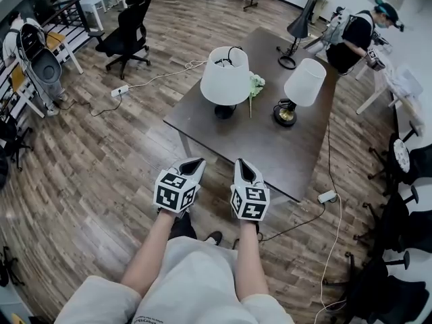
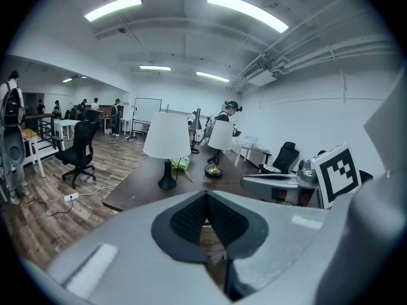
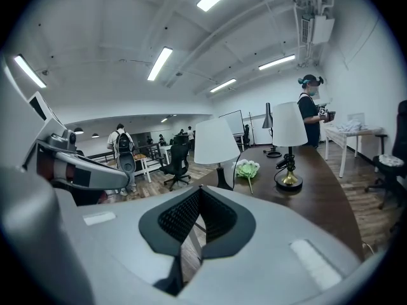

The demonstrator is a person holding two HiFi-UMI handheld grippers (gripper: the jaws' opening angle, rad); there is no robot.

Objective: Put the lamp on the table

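Note:
Two table lamps with white shades stand on the dark table (image 1: pixel 270 150). The left lamp (image 1: pixel 225 76) has a black base; the right lamp (image 1: pixel 304 83) has a gold base. Both lamps are upright. My left gripper (image 1: pixel 196 162) and right gripper (image 1: pixel 241 163) hover side by side just short of the table's near edge, both shut and holding nothing. In the left gripper view the lamps (image 2: pixel 166 136) (image 2: pixel 219 136) stand ahead beyond the closed jaws. The right gripper view shows the same lamps (image 3: pixel 216 142) (image 3: pixel 289 124) past its closed jaws.
A green and white flower (image 1: pixel 255 84) lies between the lamps. A black desk lamp (image 1: pixel 297 29) stands at the table's far end, near a person (image 1: pixel 351 36). A black office chair (image 1: pixel 128 32), a power strip (image 1: pixel 120 90) and a white adapter (image 1: pixel 327 196) with cables occupy the floor.

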